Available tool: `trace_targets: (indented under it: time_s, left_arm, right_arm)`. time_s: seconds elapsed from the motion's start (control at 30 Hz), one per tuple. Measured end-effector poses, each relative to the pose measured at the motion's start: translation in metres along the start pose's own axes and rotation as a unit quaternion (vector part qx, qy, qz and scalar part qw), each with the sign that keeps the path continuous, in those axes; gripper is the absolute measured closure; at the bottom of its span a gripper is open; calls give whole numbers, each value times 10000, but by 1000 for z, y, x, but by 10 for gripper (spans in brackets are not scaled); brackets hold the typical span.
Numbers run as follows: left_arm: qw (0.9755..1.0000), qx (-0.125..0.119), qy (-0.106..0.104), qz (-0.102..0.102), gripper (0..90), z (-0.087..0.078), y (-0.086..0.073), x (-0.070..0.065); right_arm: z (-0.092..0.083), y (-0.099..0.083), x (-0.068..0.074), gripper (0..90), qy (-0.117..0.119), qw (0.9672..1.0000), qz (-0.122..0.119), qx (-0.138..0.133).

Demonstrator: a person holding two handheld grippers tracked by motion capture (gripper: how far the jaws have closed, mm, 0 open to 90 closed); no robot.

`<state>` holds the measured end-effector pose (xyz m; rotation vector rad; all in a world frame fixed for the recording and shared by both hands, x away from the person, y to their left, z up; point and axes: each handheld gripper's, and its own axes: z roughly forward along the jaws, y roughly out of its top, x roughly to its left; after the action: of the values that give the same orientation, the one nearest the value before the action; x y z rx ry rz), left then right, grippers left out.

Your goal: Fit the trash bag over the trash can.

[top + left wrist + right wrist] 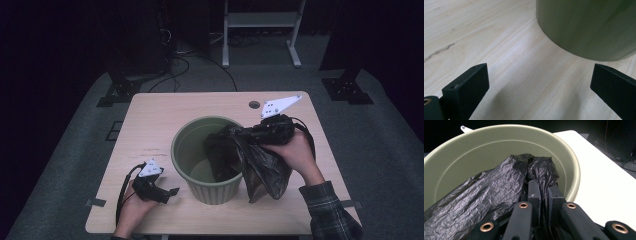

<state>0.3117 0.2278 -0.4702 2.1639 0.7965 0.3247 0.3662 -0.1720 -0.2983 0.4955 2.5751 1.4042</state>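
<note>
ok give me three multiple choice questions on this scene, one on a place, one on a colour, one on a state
1. Where does the bin stand?
A. on the table
B. on the floor
C. on a shelf

2. What colour is the bag?
A. white
B. black
C. blue

3. How does the right gripper stand?
A. wide open
B. lying flat on the table
C. shut on the bag

Answers: 1 A, it sits on the table. 2 B, the crumpled plastic is black. 3 C, its jaws pinch the plastic over the bin's rim.
</note>
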Motion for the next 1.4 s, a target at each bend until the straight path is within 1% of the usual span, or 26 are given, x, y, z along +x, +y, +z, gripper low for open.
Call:
trace_targets:
  time_s: [0.03,0.07,0.17,0.2,0.23,0.27,0.4,0.5,0.6,0.63,0.67,0.7,0.73,0.8,0.9,1.0,1.1,1.13,1.23,1.33,1.4]
  left_arm:
    - [10000,-26,-19,37,7,-2,1,0]
    - [9999,-72,-72,32,7,-3,2,-1]
    - [9997,-85,-224,77,7,-7,6,-2]
    - [9993,-84,-358,30,17,-8,8,-2]
    - [9990,-69,-431,42,40,-9,9,-2]
    - [9989,-76,-467,62,40,-10,10,-3]
    - [9983,-112,-538,210,49,-14,17,-6]
    - [9979,-177,-565,261,110,-19,22,-7]
    - [9971,-274,-623,333,128,-26,29,-8]
    - [9969,-290,-620,386,128,-29,32,-7]
    - [9968,-336,-624,382,128,-33,34,-8]
    - [9962,-389,-642,436,131,-38,38,-7]
    - [9957,-469,-666,448,148,-41,41,-7]
    - [9949,-538,-660,538,148,-48,47,-8]
    - [9932,-692,-714,607,149,-58,56,-9]
    - [9921,-753,-767,653,148,-65,61,-9]
    - [9903,-796,-844,762,149,-73,69,-11]
    - [9901,-801,-853,776,148,-74,71,-11]
    - [9881,-878,-939,844,149,-83,80,-13]
    - [9857,-956,-1072,876,149,-89,87,-14]
    - [9844,-1002,-1104,934,149,-93,92,-15]
  right_arm:
    - [0,0,0,840,-8,10000,3,-3]
    - [0,0,0,840,-2,10000,6,-8]
    - [0,-1,0,839,3,10000,-4,-15]
    - [0,-1,0,838,14,10000,0,-13]
    - [0,-1,0,838,23,10000,1,-18]
    - [0,-1,0,838,31,10000,6,-30]
    - [0,-1,0,837,70,10000,3,-38]
    - [0,-1,0,836,91,10000,-3,-34]
    - [0,-1,-1,835,121,9999,-9,-34]
    - [1,-1,-1,836,129,9999,-15,-35]
    - [1,-1,-1,836,133,9999,-19,-34]
    - [1,-1,-1,836,134,9999,-18,-34]
    - [1,0,-1,836,146,9999,-20,-31]
    - [1,0,-1,836,149,9999,-15,-22]
    - [1,0,-2,836,150,9999,-2,-13]
    - [2,0,-2,836,145,9999,-11,-28]
    - [2,1,-2,835,146,9999,-27,-29]
    - [2,1,-2,836,142,9999,-27,-28]
    - [2,1,-1,834,137,9999,-24,-30]
    - [2,1,-1,833,146,9999,-8,-33]
    - [2,1,-1,833,150,9999,-17,-23]
